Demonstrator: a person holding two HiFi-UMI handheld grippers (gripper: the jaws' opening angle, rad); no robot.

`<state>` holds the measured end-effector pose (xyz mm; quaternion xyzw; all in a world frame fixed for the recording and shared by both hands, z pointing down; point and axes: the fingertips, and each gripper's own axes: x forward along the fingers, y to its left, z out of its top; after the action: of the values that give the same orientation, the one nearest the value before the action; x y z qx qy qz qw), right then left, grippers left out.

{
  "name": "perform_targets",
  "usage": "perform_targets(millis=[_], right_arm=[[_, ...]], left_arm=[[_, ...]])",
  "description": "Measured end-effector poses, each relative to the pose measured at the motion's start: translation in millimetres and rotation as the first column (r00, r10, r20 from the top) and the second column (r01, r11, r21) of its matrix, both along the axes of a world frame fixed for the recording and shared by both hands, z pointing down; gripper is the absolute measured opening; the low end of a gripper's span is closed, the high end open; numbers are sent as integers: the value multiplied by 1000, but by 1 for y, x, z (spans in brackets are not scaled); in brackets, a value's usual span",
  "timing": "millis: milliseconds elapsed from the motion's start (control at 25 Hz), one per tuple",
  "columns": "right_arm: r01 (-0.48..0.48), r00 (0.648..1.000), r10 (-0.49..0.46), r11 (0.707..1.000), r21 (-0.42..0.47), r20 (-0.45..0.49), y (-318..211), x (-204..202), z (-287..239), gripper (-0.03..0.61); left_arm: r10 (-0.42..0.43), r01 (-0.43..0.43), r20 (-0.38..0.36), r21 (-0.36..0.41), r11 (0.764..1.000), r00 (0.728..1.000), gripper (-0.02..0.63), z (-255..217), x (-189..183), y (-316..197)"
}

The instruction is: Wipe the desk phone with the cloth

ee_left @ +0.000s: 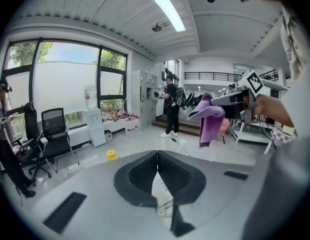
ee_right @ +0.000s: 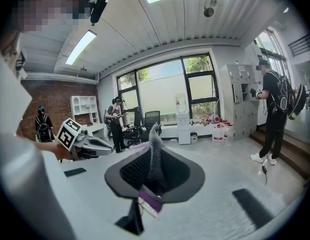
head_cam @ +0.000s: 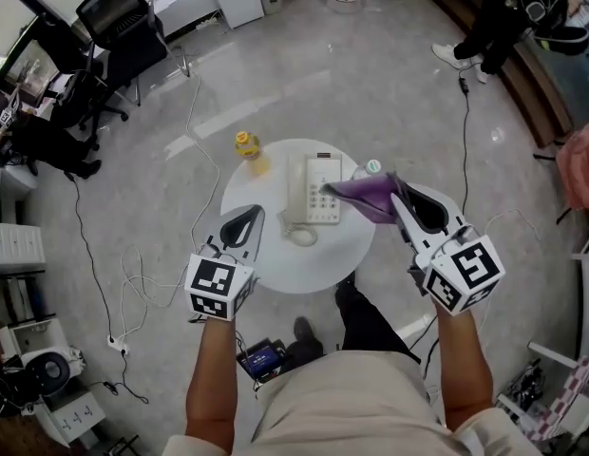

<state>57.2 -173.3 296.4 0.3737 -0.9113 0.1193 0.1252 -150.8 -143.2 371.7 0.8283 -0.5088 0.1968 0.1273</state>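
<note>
A white desk phone (head_cam: 312, 188) lies on the round white table (head_cam: 266, 269), its coiled cord (head_cam: 302, 235) at the near side. My right gripper (head_cam: 399, 190) is shut on a purple cloth (head_cam: 366, 198) that hangs above the phone's right edge. The right gripper view shows the cloth (ee_right: 155, 156) pinched between the jaws, its label (ee_right: 150, 202) dangling. My left gripper (head_cam: 255, 213) is shut and holds nothing, hovering over the table's left part beside the phone. In the left gripper view the closed jaws (ee_left: 157, 156) point over the table, with the cloth (ee_left: 211, 120) hanging at the right.
A yellow bottle (head_cam: 247, 145) stands by the table's far left rim and a small green-capped bottle (head_cam: 370, 167) by the far right. Cables (head_cam: 133, 274) trail on the floor at left. Office chairs (head_cam: 123, 17) stand at back left, and a person (head_cam: 494, 17) at back right.
</note>
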Motion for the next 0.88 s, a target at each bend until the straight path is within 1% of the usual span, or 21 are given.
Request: perform_targets(millis=[280,480,640,880], right_arm=[[-8,1000,8,999,-44,-3,-19,12,26,52],[-8,1000,8,997,-71,-1,-31,17,45,52],[-7,1000,8,995,-97,4,-34,21,62,52],[-13,1000,14,991,-130,9,-37,26,84,52]], left_arm=[[-13,14,13,-82,997,1000,9,47,10,-30],[-15,18,29,-123,992,999,9,82,17,-47],[-19,26,42,-171,985,999,9,110,23,-55],[-21,36,70,-217,975,997,9,153,25,-68]])
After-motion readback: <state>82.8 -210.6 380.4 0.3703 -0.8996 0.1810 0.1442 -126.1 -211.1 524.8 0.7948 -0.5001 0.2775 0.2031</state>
